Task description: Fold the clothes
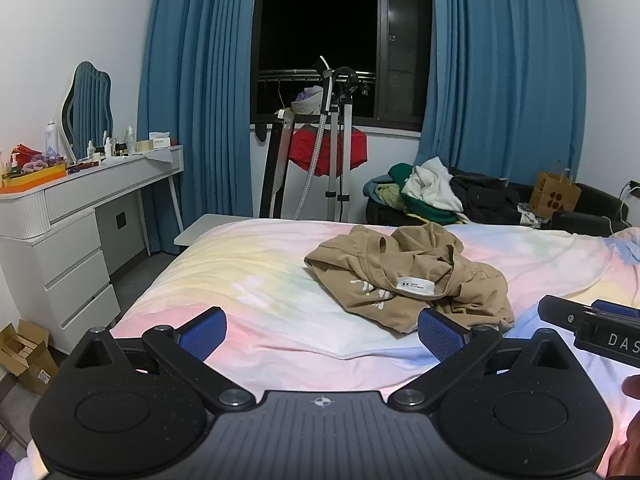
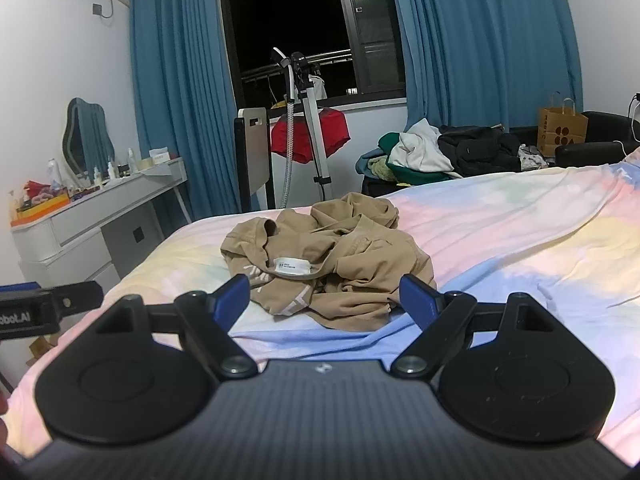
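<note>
A crumpled tan garment (image 1: 412, 276) with a white neck label lies bunched on the pastel bedsheet (image 1: 256, 280). My left gripper (image 1: 322, 332) hovers open over the sheet, short of the garment and a little left of it, with nothing between its blue pads. In the right wrist view the same garment (image 2: 332, 264) lies just beyond my right gripper (image 2: 326, 300), which is open and empty; its near edge shows between the blue fingers. The right gripper's side (image 1: 592, 324) shows at the left view's right edge, the left gripper's side (image 2: 44, 308) at the other view's left edge.
A white dresser (image 1: 76, 216) with a mirror and bottles stands left of the bed. Beyond the foot are a garment steamer stand (image 1: 334, 148), a hanging red garment (image 1: 328, 148), blue curtains and a dark window. A pile of clothes (image 1: 440, 192) and a paper bag (image 1: 554, 196) sit far right.
</note>
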The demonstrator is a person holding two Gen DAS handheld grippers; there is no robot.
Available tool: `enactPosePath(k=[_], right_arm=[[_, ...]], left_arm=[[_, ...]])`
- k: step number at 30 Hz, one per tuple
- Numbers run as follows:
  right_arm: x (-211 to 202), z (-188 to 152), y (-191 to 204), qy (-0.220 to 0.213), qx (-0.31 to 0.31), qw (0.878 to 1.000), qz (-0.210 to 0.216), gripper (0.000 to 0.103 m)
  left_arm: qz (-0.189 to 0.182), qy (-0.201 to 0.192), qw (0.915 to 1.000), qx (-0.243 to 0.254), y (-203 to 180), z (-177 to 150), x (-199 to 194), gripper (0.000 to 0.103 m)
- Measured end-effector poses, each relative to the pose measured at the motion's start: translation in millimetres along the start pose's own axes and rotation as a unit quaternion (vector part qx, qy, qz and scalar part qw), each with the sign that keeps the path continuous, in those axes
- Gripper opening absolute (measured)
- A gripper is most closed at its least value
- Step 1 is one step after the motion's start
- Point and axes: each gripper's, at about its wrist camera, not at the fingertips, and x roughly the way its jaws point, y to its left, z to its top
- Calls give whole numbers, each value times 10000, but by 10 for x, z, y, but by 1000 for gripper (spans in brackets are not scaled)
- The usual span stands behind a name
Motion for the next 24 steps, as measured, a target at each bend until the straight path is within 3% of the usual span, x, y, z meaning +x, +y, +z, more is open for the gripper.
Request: enactPosePath(k=[24], right_arm=[[-3,-2,0,7,-50,10000,-83,83]], left_arm=[[3,-42,10000,29,-4,-28,18,103]])
